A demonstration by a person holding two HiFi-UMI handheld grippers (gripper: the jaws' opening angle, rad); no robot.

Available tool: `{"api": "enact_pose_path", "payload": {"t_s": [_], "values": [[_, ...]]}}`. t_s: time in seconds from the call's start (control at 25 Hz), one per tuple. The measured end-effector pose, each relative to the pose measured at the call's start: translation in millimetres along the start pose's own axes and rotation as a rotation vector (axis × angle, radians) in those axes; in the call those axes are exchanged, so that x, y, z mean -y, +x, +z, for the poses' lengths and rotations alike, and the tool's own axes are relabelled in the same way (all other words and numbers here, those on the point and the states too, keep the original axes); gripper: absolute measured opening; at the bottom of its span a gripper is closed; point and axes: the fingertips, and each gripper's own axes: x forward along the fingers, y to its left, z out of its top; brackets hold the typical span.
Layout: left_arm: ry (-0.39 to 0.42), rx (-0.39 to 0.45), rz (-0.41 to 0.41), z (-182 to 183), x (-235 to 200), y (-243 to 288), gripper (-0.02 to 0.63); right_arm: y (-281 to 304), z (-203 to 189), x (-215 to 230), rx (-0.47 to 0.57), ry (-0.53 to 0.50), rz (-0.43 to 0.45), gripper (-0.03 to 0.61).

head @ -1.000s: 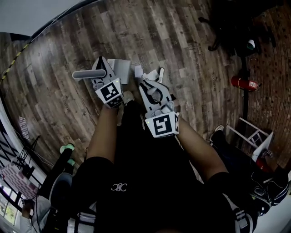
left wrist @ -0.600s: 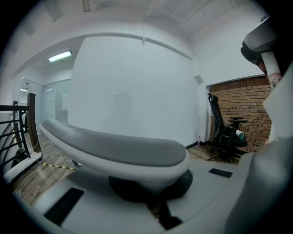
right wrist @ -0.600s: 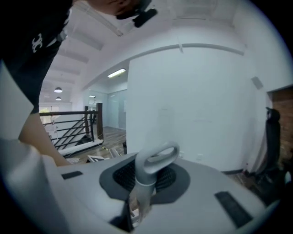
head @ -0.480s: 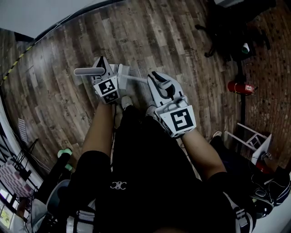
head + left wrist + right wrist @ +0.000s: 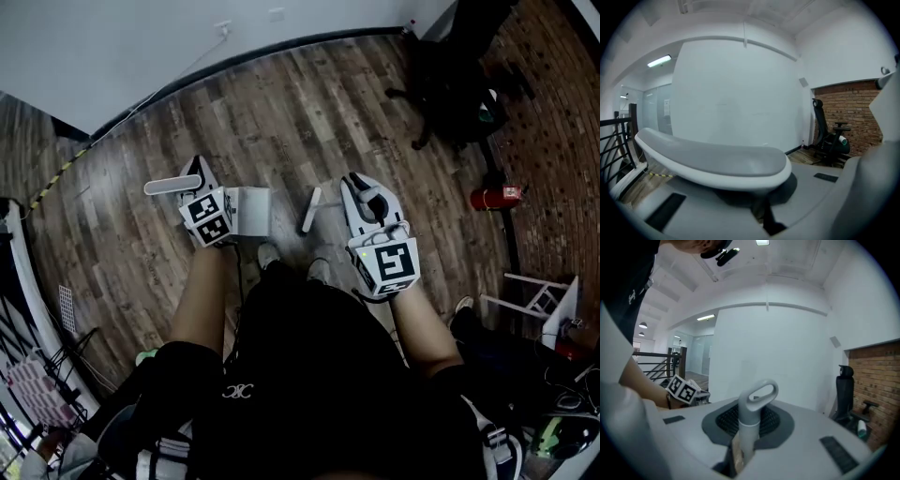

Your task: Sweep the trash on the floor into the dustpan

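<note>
left gripper (image 5: 765,219): jaws apparently closed on the stem | dustpan handle (image 5: 712,159): grey top, white edge, lying crosswise above jaws | background: white wall (image 5: 740,93); brick wall (image 5: 853,108) and black office chair (image 5: 828,137) right; black railing (image 5: 614,140) left

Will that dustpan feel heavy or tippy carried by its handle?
Probably light: the dustpan looks like thin white plastic. Likely tippy, since the left gripper grips only its handle, with the pan off to one side.

Open floor (image 5: 281,112) ahead to the wall (image 5: 141,47) — office chair (image 5: 450,80) and fire extinguisher (image 5: 494,197) crowd the right.
</note>
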Motion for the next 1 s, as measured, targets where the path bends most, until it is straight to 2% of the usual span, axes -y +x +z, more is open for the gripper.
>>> {"api": "enact_pose_path", "payload": {"t_s": [0.24, 0.4, 0.56, 0.8, 1.0], "values": [[0.13, 0.039, -0.17, 71.1, 67.5, -51.5, -0.006, -29.3, -13.7, 63.3, -0.076, -0.003, -0.112, 0.057], [0.122, 0.079, -0.171, 114.3, 95.9, -76.4, -0.006, -58.3, -7.2, 115.2, -0.051, 0.041, -0.228, 0.057], [0.11, 0.078, -0.175, 135.4, 111.4, -88.0, -0.006, -84.5, 3.2, 150.1, -0.003, 0.08, -0.319, 0.057], [0.131, 0.073, -0.249, 146.1, 141.4, -102.7, -0.006, -110.5, 8.6, 166.8, 0.045, 0.125, -0.35, 0.057], [0.126, 0.062, -0.308, 147.2, 170.8, -109.7, -0.006, -117.5, 3.6, 165.3, 0.055, 0.144, -0.325, 0.057]]}}
